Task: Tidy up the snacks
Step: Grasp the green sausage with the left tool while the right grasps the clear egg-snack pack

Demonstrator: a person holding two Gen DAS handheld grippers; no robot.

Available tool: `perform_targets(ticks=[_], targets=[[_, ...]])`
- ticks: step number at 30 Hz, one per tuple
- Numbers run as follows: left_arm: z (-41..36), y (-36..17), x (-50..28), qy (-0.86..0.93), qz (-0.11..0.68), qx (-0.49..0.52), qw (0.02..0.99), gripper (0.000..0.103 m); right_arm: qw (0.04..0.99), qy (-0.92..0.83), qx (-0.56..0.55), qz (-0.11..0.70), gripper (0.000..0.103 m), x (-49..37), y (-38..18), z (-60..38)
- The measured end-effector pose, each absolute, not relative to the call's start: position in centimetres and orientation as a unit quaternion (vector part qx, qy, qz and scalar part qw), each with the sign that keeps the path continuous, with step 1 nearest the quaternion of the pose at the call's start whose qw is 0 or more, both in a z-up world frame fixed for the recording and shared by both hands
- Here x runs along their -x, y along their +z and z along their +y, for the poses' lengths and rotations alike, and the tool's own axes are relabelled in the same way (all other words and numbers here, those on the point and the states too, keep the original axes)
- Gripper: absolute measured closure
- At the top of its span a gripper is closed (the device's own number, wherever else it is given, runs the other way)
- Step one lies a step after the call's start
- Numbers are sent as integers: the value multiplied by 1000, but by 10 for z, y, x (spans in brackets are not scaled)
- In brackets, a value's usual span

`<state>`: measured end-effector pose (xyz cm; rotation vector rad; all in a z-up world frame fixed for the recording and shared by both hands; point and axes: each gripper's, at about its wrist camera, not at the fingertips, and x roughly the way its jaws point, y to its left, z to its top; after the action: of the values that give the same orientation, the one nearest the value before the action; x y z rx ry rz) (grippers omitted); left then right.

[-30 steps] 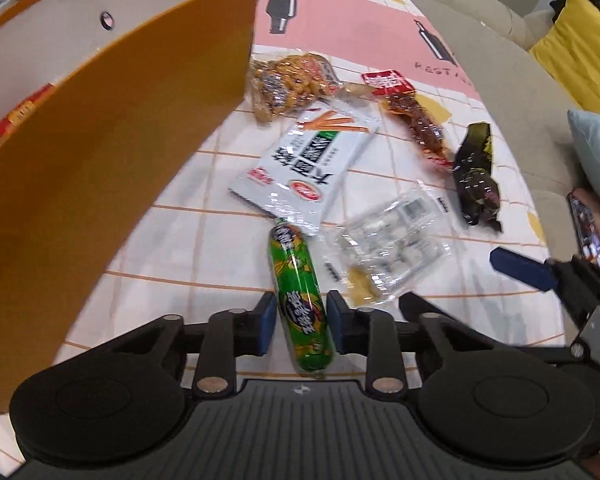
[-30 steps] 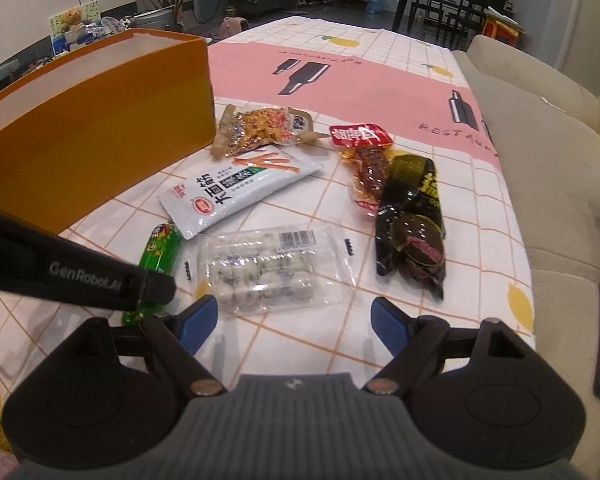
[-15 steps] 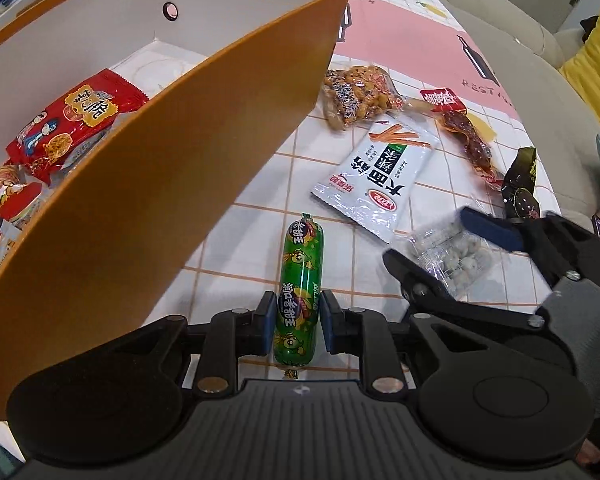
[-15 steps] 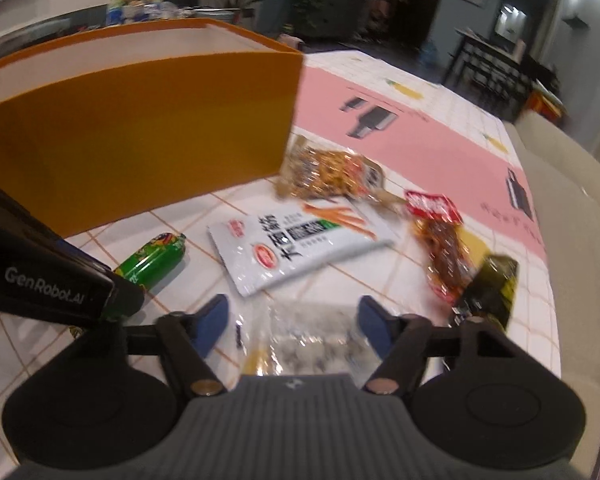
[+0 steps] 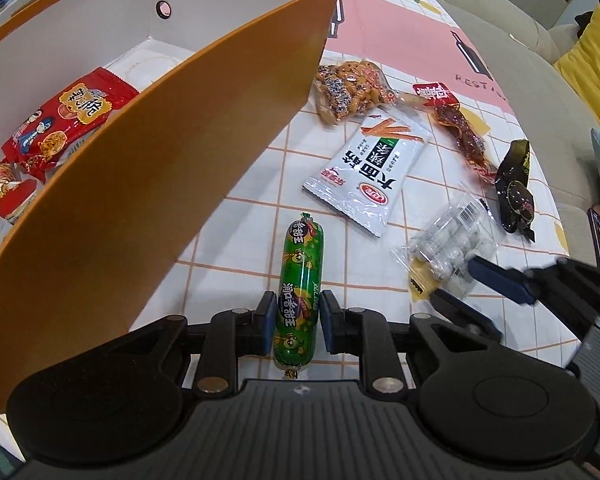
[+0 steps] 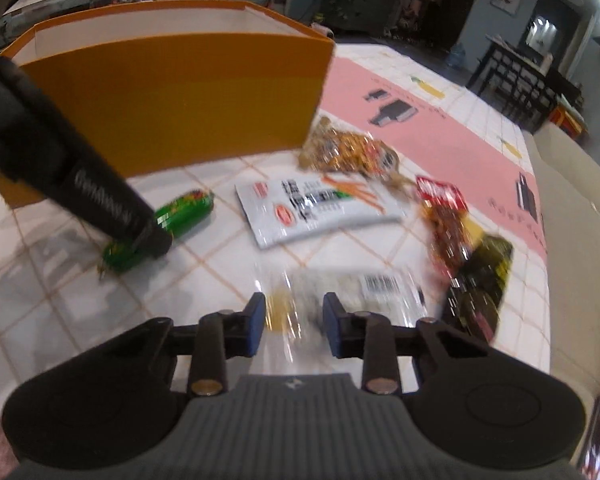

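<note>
My left gripper (image 5: 295, 322) has its jaws pinching the green sausage stick (image 5: 297, 292) near its lower end, both blue pads flat against its sides; the stick runs straight ahead from my jaws and lies on the worktop (image 5: 235, 248). Just to the left of those jaws rises the wall of the orange box (image 5: 147, 168), and inside it lie red snack packets (image 5: 67, 120). Ahead and to the right of the left jaws sit a white packet (image 5: 368, 176), a bag of nuts (image 5: 348, 88), a red-topped meat snack (image 5: 456, 120) and a dark wrapper (image 5: 514, 192). My right gripper (image 6: 293, 330) has its jaws closing around the near end of the clear pack of small white pieces (image 6: 364, 292); the pack lies between the pads, but the picture is smeared, so I think they are not yet pressing it. From the left side, one blue pad (image 5: 500, 276) of the right gripper rests beside that pack (image 5: 448, 240).
</note>
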<state>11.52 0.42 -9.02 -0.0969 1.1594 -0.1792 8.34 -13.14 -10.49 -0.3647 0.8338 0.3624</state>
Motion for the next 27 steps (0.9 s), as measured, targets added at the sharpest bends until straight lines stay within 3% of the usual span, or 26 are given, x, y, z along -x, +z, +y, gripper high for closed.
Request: perform_targets(ticks=[5,8,10,12,14,23,27], targets=[[4,-91,-115,-93,550,59,828,78,867,149,142,453,82,-77,-108,-155],[4,-91,-115,-94,548,62,829,78,871,140,124,454,81,-74,-103,-163],[4,-91,-115,-95,548,64,829,78,880,140,106,441,71,-75,-97,-163],[6,-91,-115,-94,548,67,829,78,890,129,78,430,40,-80,-91,-161],[7,-92,-114,-93,548,68,829,78,897,106,47,427,22,-86,-90,-160],[6,-93,-116,-94,547,70,829,77,882,-5,-69,466,15,-131,-114,-171],[4,-94,-116,-94,545,62,831,75,884,11,-48,466,14,-130,-120,-165]])
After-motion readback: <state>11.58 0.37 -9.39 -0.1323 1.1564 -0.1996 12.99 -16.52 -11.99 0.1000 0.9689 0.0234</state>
